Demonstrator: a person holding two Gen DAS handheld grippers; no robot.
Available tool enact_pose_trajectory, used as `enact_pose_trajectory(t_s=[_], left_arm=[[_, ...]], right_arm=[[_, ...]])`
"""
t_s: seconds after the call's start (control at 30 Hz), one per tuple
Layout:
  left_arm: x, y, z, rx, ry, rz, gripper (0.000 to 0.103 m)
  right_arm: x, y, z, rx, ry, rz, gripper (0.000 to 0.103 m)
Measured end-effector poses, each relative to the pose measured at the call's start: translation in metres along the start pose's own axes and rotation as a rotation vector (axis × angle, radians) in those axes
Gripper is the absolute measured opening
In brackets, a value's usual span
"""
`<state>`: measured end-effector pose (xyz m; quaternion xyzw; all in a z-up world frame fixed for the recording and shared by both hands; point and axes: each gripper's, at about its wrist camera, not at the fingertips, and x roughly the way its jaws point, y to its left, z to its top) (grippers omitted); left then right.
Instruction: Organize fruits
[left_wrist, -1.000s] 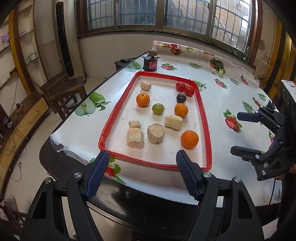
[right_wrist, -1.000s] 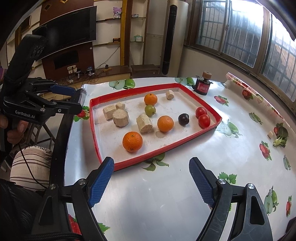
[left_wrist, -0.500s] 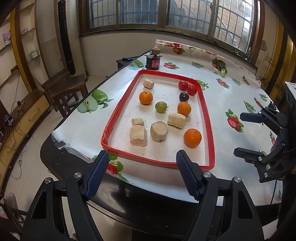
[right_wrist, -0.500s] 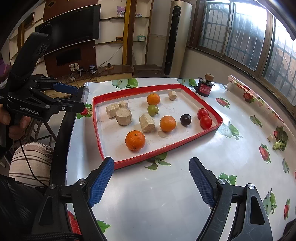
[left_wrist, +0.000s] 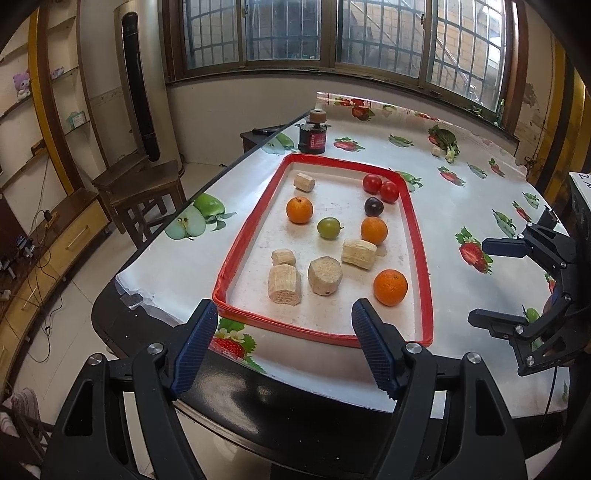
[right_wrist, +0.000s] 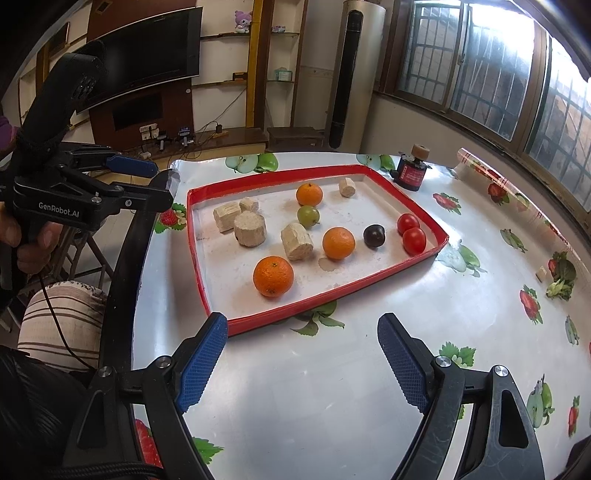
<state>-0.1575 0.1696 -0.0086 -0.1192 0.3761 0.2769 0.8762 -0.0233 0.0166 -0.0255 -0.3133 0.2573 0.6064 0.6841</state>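
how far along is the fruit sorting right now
Nothing looks sorted yet. The oranges, tomatoes, green fruit and dark plum lie scattered among the pale cut chunks in the red tray. Nothing is in hand: the left gripper and right gripper are open and empty, short of the tray. All the grouping remains.

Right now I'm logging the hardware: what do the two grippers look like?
Both are black angular frames with silver screws and ribbed blue finger pads. The left gripper has white "GenRobot.AI" lettering, a black handle and a black cable trailing down. The right gripper looks the same build.
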Motion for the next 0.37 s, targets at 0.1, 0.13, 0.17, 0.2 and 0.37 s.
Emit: enact_pose_trajectory(t_s=[0.1, 0.13, 0.17, 0.2, 0.37], left_arm=[[-0.0015, 0.0011, 0.0014, -0.003, -0.008, 0.009, 0.075], [-0.0010, 0.0012, 0.0019, -0.004, -0.007, 0.012, 0.075], [-0.0005, 0.0013, 0.0022, -0.005, -0.006, 0.013, 0.075], [-0.0001, 0.0013, 0.0023, -0.007, -0.004, 0.013, 0.075], [0.0014, -0.0017, 0.0029, -0.004, 0.005, 0.008, 0.075]], right_arm=[[0.0001, 0.0000, 0.0000, 0.001, 0.001, 0.000, 0.085], [0.0001, -0.0001, 0.0000, 0.001, 0.000, 0.000, 0.085], [0.0003, -0.0003, -0.0003, 0.002, 0.001, 0.000, 0.085], [0.0014, 0.0001, -0.0014, 0.003, 0.002, 0.001, 0.085], [0.0027, 0.0015, -0.0043, 0.008, 0.004, 0.004, 0.085]])
